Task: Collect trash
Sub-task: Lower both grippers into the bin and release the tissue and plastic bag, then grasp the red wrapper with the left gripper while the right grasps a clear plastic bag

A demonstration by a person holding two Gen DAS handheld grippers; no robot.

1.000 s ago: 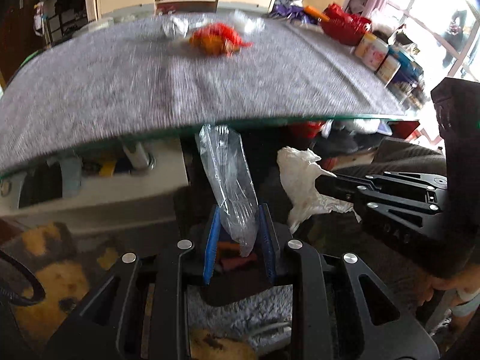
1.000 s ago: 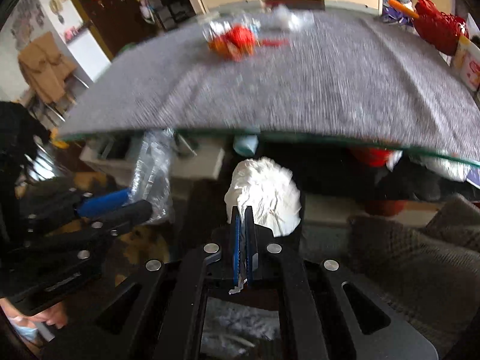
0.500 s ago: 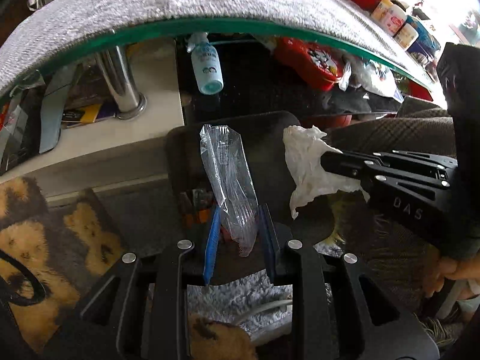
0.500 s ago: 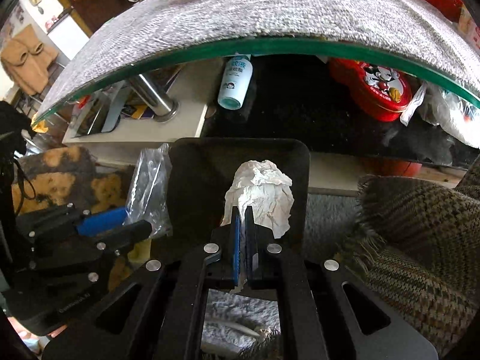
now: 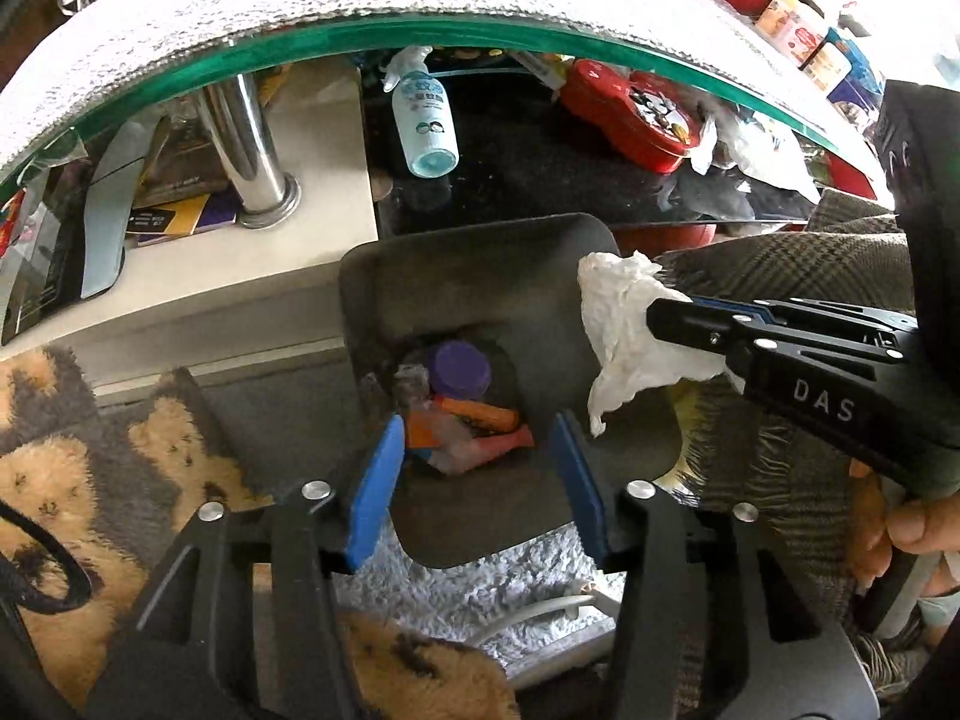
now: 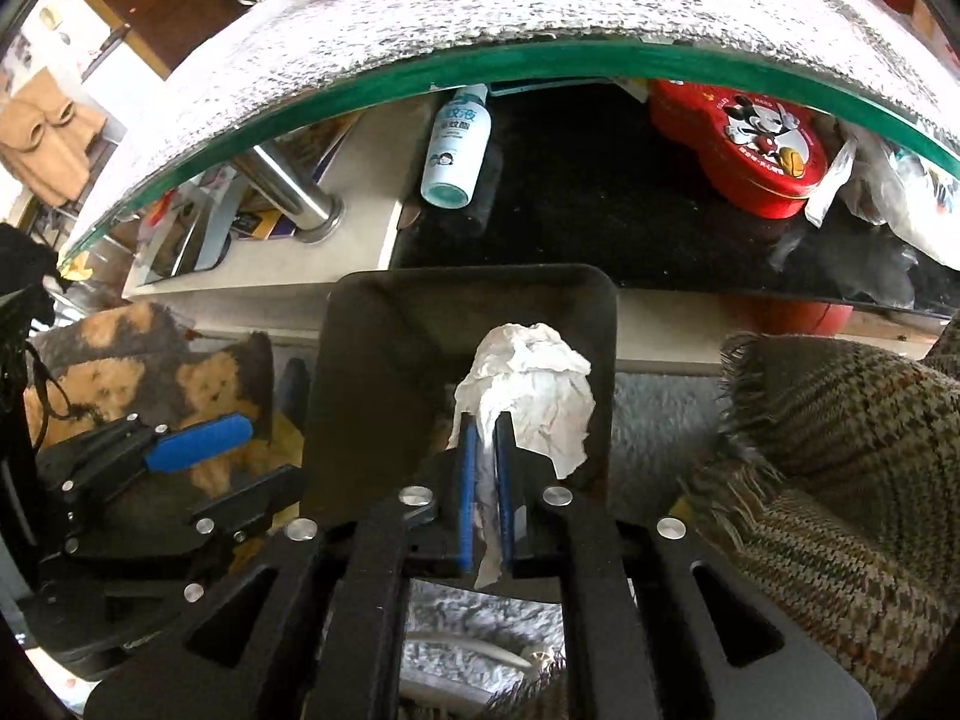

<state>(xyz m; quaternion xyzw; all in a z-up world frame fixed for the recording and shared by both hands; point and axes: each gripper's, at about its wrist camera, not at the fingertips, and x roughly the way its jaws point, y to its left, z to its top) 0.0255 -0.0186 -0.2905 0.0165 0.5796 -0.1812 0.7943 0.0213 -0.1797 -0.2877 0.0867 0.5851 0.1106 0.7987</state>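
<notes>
A dark trash bin (image 5: 480, 252) stands on the floor under my left gripper (image 5: 477, 474). Its jaws are opening, and nothing is between the blue pads (image 5: 375, 480). Down in the bin lie a purple lid (image 5: 461, 367), orange wrappers (image 5: 480, 417) and some clear plastic (image 5: 450, 441). My right gripper (image 6: 486, 450) hangs over the bin (image 6: 384, 360). Its jaws are opening too, with a crumpled white tissue (image 6: 528, 384) still pinched between the pads. The left wrist view shows that tissue (image 5: 624, 330) over the bin's right rim, at the tip of the right gripper (image 5: 660, 315).
A glass table edge (image 5: 480, 30) with a grey cover runs overhead. Beneath it are a spray bottle (image 5: 423, 126), a red tin (image 6: 756, 150) and a chrome leg (image 5: 252, 150). A tweed blanket (image 6: 840, 450) lies right of the bin, a brown shaggy rug (image 5: 60, 450) left.
The clear plastic bag has left my left gripper, whose jaws have spread wide. The right gripper's jaws have parted slightly around the tissue. Both grippers came down over the bin earlier and now hold still.
</notes>
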